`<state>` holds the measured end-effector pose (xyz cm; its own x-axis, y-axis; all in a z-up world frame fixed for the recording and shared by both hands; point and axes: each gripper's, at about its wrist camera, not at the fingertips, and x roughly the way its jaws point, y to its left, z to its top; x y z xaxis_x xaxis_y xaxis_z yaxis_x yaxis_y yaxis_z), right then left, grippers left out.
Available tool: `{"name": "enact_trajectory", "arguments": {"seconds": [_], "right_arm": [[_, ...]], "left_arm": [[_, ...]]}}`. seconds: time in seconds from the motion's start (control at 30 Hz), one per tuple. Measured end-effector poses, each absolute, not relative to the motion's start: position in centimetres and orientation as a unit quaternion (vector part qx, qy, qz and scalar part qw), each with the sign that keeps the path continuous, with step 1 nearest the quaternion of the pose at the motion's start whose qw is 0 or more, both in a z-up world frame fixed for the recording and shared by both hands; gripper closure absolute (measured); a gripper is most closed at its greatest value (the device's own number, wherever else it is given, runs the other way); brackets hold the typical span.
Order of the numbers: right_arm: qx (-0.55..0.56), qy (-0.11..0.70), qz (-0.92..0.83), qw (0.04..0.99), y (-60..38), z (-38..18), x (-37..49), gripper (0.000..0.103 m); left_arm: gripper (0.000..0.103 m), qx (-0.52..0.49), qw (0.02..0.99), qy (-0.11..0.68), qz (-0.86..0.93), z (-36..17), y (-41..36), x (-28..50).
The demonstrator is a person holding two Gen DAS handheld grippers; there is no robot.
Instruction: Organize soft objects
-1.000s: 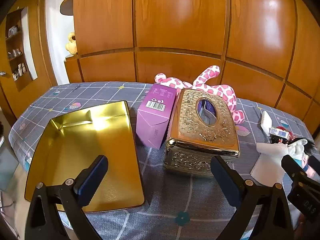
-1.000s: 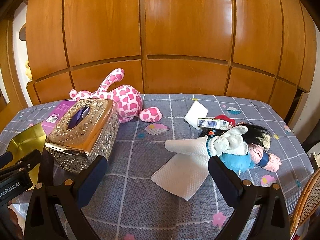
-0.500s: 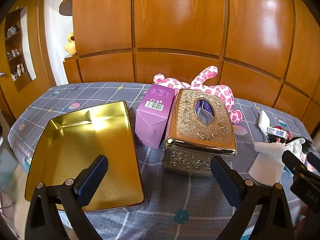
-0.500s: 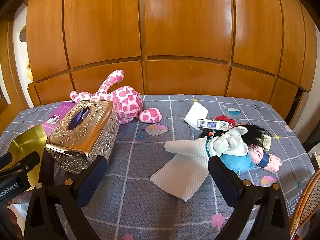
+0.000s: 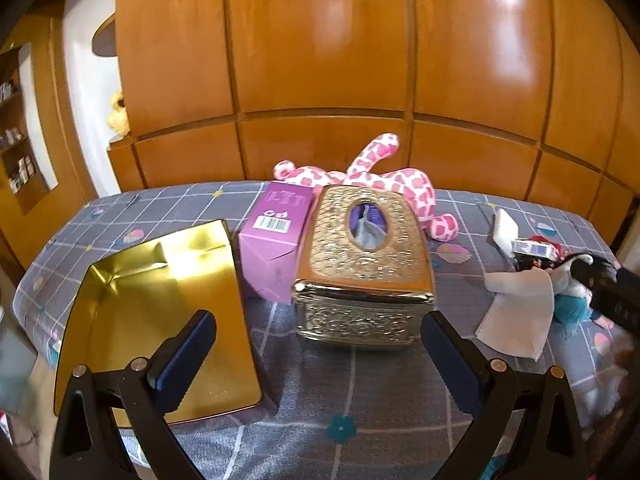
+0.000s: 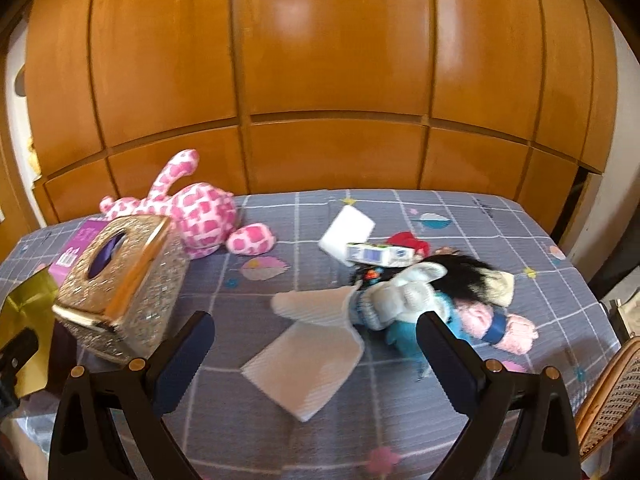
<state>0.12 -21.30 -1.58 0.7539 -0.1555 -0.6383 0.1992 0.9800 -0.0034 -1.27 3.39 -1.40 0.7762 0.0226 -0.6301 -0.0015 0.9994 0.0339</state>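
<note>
Padded blue fingers [image 5: 188, 354] above embossed tissue box [image 5: 364, 264]

Glossy orange-brown wooden panelling [image 6: 328, 60] fills the wall ahead of me, catching bright glare. Below it, the surface [image 6: 460, 216] wears a grey checked cloth with small flower prints. Far left, a white doorway [image 5: 84, 120] and a wall shelf [image 5: 16, 152] with small items. A wicker chair [image 6: 612, 392] edges in at right.

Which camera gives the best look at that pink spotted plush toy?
The right wrist view: the pink spotted plush toy shows nearly whole. In the left wrist view the ornate gold tissue box hides much of the toy.
</note>
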Motion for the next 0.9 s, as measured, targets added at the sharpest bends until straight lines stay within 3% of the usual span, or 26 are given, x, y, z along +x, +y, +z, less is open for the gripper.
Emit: {"name": "enact_trajectory", "arguments": {"seconds": [0.9], "right_arm": [[0.082, 0.292, -0.203, 0.931, -33.1, -0.1, 1.2, 0.000]], "left_arm": [[0.000, 0.072, 0.931, 0.338, -0.122, -1.0, -3.4, -1.7]]}}
